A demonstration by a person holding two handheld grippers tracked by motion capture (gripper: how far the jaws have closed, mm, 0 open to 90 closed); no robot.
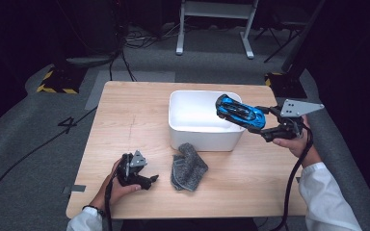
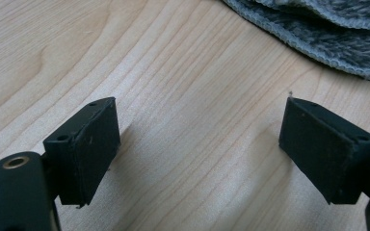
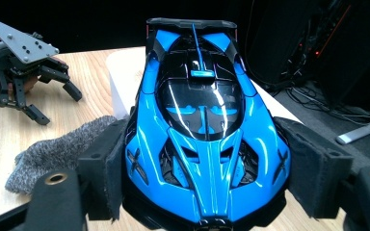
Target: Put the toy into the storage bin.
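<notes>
From the high view, the right gripper (image 1: pixel 265 126) at the right of the frame is clamped on a blue toy sports car (image 1: pixel 240 111), which hangs tilted over the right rim of the white bin (image 1: pixel 197 137). The right gripper view brings the car (image 3: pixel 203 130) up close: black roof, glossy blue body, a jaw pressed against each flank. It also catches the left gripper (image 3: pixel 53 98) at the upper left with its grey plate on top. The left gripper view looks straight down on bare wood grain, its jaws spread wide with nothing between them and the grey sock's (image 2: pixel 327 33) edge at the upper right.

The counter (image 1: pixel 125 120) is pale wood and stands on grey carpet in a dark room, with cables and white table legs at the top of the frame. The bin sits at centre, its visible inside bare white. The sock (image 1: pixel 188 166) lies crumpled just below it, and the left gripper (image 1: pixel 147 182) rests at lower left beside it.
</notes>
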